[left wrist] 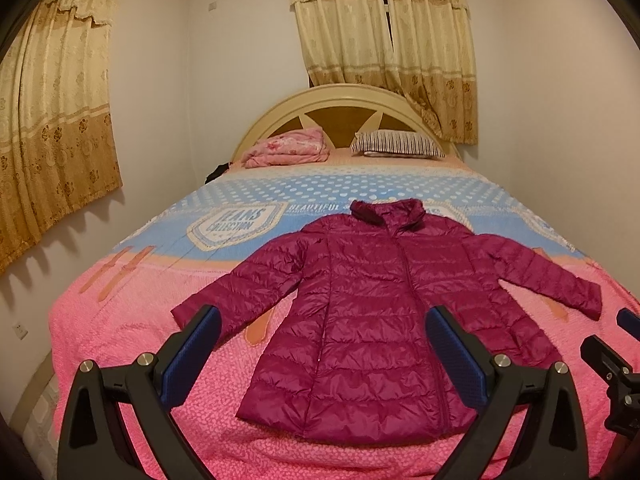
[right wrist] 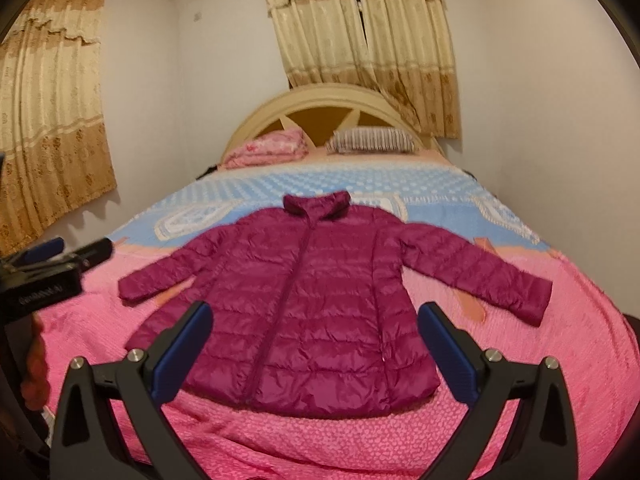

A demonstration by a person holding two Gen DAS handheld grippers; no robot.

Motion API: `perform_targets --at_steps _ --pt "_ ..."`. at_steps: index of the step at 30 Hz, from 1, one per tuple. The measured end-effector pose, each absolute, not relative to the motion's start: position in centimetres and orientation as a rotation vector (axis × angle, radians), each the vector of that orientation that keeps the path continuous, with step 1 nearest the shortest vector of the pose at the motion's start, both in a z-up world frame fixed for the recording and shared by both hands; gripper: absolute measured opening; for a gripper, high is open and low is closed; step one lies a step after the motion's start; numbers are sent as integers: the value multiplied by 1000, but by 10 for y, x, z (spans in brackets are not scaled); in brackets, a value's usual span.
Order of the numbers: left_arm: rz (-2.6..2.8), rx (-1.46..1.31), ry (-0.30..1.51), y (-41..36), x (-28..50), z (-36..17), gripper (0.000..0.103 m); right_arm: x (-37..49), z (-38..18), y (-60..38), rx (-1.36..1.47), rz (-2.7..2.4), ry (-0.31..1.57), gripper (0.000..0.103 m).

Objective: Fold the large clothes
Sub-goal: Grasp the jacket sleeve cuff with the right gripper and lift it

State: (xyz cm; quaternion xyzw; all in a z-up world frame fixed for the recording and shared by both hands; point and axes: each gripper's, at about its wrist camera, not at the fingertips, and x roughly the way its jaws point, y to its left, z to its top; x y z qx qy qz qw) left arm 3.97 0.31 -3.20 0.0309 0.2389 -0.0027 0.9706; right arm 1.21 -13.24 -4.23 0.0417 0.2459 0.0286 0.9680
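**Jacket laid flat on the bed**

The magenta puffer jacket (left wrist: 360, 320) is spread face up on the bed (left wrist: 120, 320), sleeves out, collar toward the headboard (left wrist: 340, 98). Above its hem, the left gripper (left wrist: 324, 340) and right gripper (right wrist: 316, 336) are held spread wide, nothing grasped.

Jacket (left wrist: 360, 320): glossy quilted cloth. Bed (left wrist: 132, 340) cover: nubby matt fabric. Fingers (left wrist: 460, 344): matt black plastic w/ ribbed blue pads, shiny metal bolts.
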Motion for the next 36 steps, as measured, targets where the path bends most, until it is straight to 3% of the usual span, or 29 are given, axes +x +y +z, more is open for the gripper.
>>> perform_targets --at_steps 12,21,29,34,36 --pt "-33 54 587 -7 123 -76 102 77 -111 -216 260 -83 671 103" --pt "26 128 559 -32 178 -101 102 119 -145 -306 293 -292 753 87" --pt "12 106 604 -36 211 -116 102 120 -148 -395 379 -533 760 85" --pt "-18 132 648 -44 225 -120 102 129 -162 -430 447 -573 814 73" --pt "-8 144 660 -44 232 -121 102 132 -167 -437 481 -552 832 59"
